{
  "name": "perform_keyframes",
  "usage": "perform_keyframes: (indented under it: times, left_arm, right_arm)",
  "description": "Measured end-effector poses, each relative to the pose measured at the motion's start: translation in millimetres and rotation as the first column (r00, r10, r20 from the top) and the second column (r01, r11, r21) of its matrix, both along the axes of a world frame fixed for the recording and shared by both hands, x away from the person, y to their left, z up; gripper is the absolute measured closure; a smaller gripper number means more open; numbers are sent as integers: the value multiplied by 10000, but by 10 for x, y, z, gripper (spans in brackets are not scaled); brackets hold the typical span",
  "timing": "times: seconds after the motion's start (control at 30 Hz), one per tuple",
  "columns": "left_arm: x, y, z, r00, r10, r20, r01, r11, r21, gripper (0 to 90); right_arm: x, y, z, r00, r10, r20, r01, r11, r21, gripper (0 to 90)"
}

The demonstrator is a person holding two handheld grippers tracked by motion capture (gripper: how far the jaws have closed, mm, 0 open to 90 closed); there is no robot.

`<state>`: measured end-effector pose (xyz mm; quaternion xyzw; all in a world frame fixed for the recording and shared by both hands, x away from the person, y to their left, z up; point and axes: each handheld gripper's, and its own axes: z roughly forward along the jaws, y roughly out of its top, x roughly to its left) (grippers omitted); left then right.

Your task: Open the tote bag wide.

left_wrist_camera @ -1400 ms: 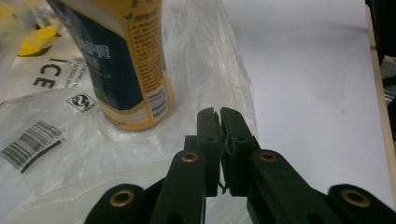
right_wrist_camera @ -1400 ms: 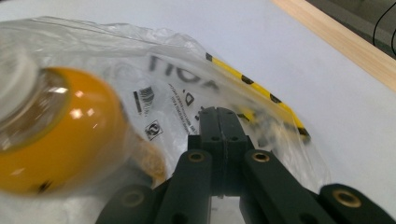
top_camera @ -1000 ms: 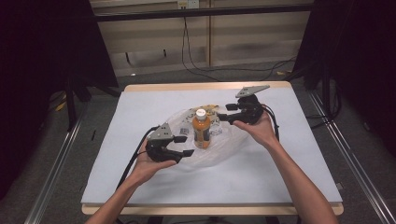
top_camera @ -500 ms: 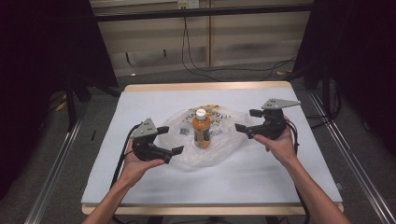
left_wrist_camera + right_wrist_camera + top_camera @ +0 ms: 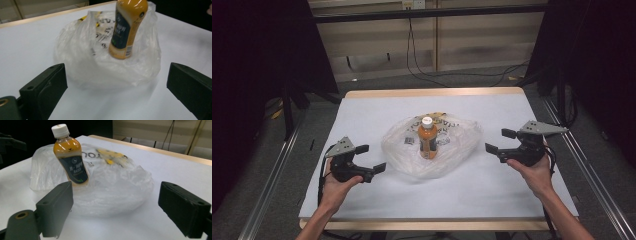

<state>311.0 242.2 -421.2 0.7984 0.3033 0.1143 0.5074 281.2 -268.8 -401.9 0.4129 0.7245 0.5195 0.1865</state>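
Note:
An orange drink bottle (image 5: 427, 137) with a white cap and dark label stands upright on a crumpled clear plastic bag (image 5: 452, 150) at the middle of the table. My left gripper (image 5: 372, 158) sits left of the bag, apart from it, jaws wide and nothing between them. My right gripper (image 5: 498, 141) is off the bag's right side, open and empty too. Both pairs of jaws have just been opening. In the left gripper view the bottle (image 5: 126, 30) and bag (image 5: 82, 62) lie beyond the spread jaws. In the right gripper view the bottle (image 5: 71, 162) leans on the bag (image 5: 117, 187).
A white sheet (image 5: 512, 200) covers the wood-edged table. Metal rails (image 5: 272, 175) run along both sides. Cables (image 5: 422, 65) hang and trail on the floor behind the far edge.
Both grippers have drawn away from the bag, the left one to the left and the right one to the right and nearer. Their jaws have spread wider. Bottle and bag stay put.

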Motion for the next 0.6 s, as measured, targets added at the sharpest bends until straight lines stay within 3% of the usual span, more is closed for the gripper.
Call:
perform_keyframes:
  times: [0.13, 0.2, 0.27, 0.37, 0.43, 0.57, 0.6]
  left_arm:
    - [-115, 130, -25, 9999, 109, 117, -110, 9999, 115, 27]
    - [-162, 190, -54, 9998, -92, -188, 84, 9990, -444, 26]
    - [-241, 226, -78, 10000, -48, 58, 50, 9997, -241, 26]
    - [-347, 252, -131, 9994, 335, 72, -335, 9994, -67, 29]
    - [-396, 261, -211, 9996, 268, -28, -268, 9996, 2, 28]
    - [-421, 304, -224, 9987, 315, 405, -321, 9994, 148, 26]
    - [-427, 313, -245, 9990, 342, 305, -344, 9994, 85, 24]
  right_arm:
    - [-122, -59, -39, 9999, -121, -3, 121, 9996, 245, 113]
    - [-230, -107, -111, 9995, -278, -146, 279, 9996, 88, 113]
    - [-270, -123, -136, 9993, -326, -168, 328, 9994, 122, 114]
    - [-396, -182, -187, 9985, -520, -177, 522, 9986, 110, 114]
    - [-528, -243, -262, 9952, -976, 96, 976, 9952, 36, 139]
    - [-571, -288, -339, 9945, -1014, -259, 1015, 9948, -7, 139]
    - [-580, -304, -340, 9931, -1164, -155, 1164, 9932, 28, 139]
